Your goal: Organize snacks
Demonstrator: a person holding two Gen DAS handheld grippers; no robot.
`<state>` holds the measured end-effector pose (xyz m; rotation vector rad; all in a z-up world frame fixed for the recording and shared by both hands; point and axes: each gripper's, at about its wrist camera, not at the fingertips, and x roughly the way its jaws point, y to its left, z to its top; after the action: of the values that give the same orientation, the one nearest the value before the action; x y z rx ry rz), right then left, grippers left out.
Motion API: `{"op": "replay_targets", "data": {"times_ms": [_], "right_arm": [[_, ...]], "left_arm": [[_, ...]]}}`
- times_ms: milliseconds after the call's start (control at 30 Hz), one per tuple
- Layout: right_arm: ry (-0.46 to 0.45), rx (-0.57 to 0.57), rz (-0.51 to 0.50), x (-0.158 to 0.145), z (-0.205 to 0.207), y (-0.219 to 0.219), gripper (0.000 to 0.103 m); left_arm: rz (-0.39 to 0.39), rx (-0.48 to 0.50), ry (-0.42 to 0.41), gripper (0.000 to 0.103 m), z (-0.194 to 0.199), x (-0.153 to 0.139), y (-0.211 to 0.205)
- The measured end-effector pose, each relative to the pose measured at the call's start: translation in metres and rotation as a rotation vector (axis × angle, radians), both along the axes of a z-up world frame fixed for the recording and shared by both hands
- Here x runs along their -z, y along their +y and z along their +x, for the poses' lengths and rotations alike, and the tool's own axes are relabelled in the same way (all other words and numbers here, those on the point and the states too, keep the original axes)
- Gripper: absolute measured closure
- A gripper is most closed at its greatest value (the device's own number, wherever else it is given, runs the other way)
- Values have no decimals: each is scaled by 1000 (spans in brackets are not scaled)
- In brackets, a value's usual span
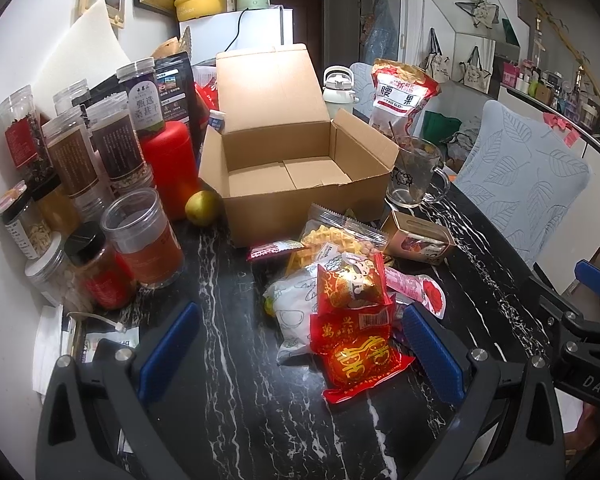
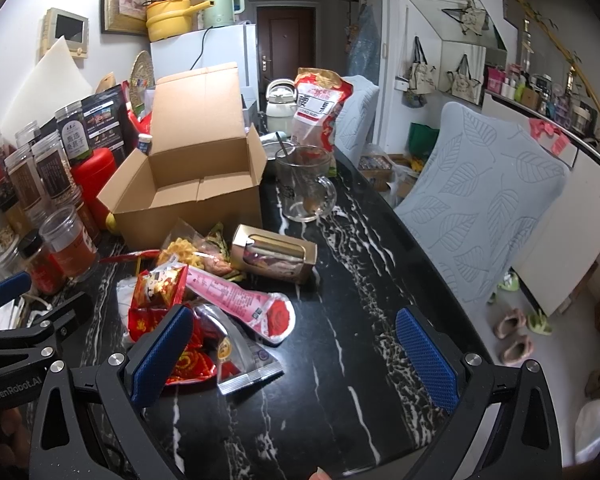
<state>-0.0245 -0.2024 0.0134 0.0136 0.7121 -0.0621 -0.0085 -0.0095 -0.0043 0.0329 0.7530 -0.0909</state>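
Left tongs (image 1: 300, 356): hovering low over the worktop (image 1: 228, 408), spread wide apart w/ nothing between the blue pads; red snack packets (image 1: 352, 344) lying just ahead, nearer the right-hand pad.
Right tongs (image 2: 296, 356): also gaping wide, gripping nothing; left-hand pad sitting over the edge of the snack pile, clear triangular packet (image 2: 244, 356) lying between the fingers.
Snack pile (image 2: 204, 296): sprawling in front of the cardboard box (image 2: 188, 176) — red packets, a pink pouch (image 2: 244, 304) lying flat, a yellow crisps bag (image 1: 332, 240), a white bag (image 1: 296, 312) underneath.
Box: sitting open, lid flap standing up at the back, inside looking bare.
Small gold window carton (image 2: 274, 254): lying just right of the pile, near the box's front corner.
Glass mug (image 2: 304, 184): standing right of the box, spoon inside.
Cashew bag (image 2: 320, 108): standing upright behind the mug.
Jars (image 1: 80, 168): crowding the left side by the wall, next to a red canister (image 1: 168, 168).
Pear (image 1: 202, 208): resting btwn the canister and the box.
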Motion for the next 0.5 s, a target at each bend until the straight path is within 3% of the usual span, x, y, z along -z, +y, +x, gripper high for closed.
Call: {"op": "replay_targets", "data": {"times_ms": [500], "right_arm": [[35,-39,64,38,-4,-6,0]], "left_arm": [[-49,33,51,0,-4,31,2]]}}
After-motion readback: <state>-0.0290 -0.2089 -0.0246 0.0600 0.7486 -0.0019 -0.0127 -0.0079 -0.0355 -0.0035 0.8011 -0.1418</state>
